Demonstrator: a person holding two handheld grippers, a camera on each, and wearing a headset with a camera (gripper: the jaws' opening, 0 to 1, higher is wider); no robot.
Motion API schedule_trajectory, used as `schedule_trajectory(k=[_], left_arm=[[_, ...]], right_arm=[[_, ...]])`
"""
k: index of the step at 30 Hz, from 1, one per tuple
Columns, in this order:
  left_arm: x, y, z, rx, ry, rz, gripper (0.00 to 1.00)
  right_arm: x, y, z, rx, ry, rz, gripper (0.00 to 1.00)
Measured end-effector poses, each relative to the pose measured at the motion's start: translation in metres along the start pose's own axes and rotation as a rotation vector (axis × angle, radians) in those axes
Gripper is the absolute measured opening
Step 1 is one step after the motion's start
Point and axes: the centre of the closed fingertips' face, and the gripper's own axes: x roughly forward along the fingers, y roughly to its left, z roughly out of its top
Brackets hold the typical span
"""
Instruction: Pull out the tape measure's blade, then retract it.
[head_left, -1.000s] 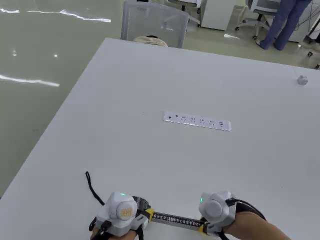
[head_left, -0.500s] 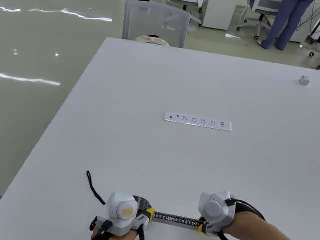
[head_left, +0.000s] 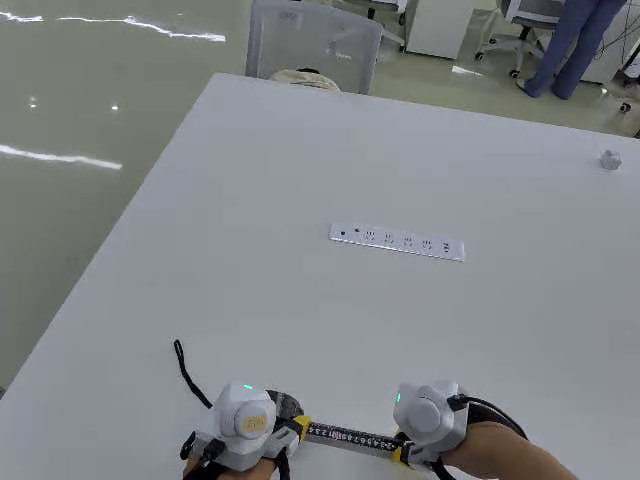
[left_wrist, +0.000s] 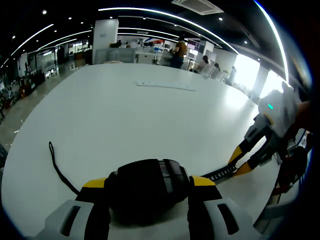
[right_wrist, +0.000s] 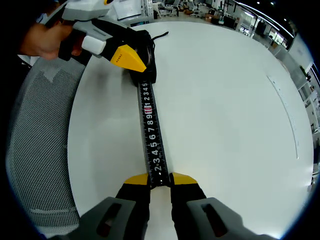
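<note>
The black tape measure case (left_wrist: 145, 189) rests on the white table (head_left: 300, 170) at the near edge, and my left gripper (left_wrist: 148, 186) is shut on its two sides. Its numbered blade (right_wrist: 150, 125) lies pulled out flat along the table, roughly fifteen centimetres showing. My right gripper (right_wrist: 159, 179) is shut on the blade's free end. In the head view the left gripper (head_left: 285, 418) and the right gripper (head_left: 402, 452) sit side by side with the blade (head_left: 350, 437) stretched between them. The case's black wrist strap (head_left: 185, 370) trails off to the left.
A white power strip (head_left: 397, 241) lies flat at the table's middle. A small grey round object (head_left: 610, 159) sits at the far right. A mesh chair (head_left: 312, 45) stands at the far end. A person (head_left: 570, 40) stands beyond the table.
</note>
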Motion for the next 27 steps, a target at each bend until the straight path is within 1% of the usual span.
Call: schedule_trajectory(k=[14,27], left_arm=[[0.000,0.000,0.000,-0.003,0.000,-0.001,0.59],[0.000,0.000,0.000,-0.003,-0.003,0.000,0.59]], right_arm=[[0.005,-0.001,0.005,0.000,-0.013,0.000,0.15],[0.005,0.002,0.011,-0.007,-0.020,0.004,0.15]])
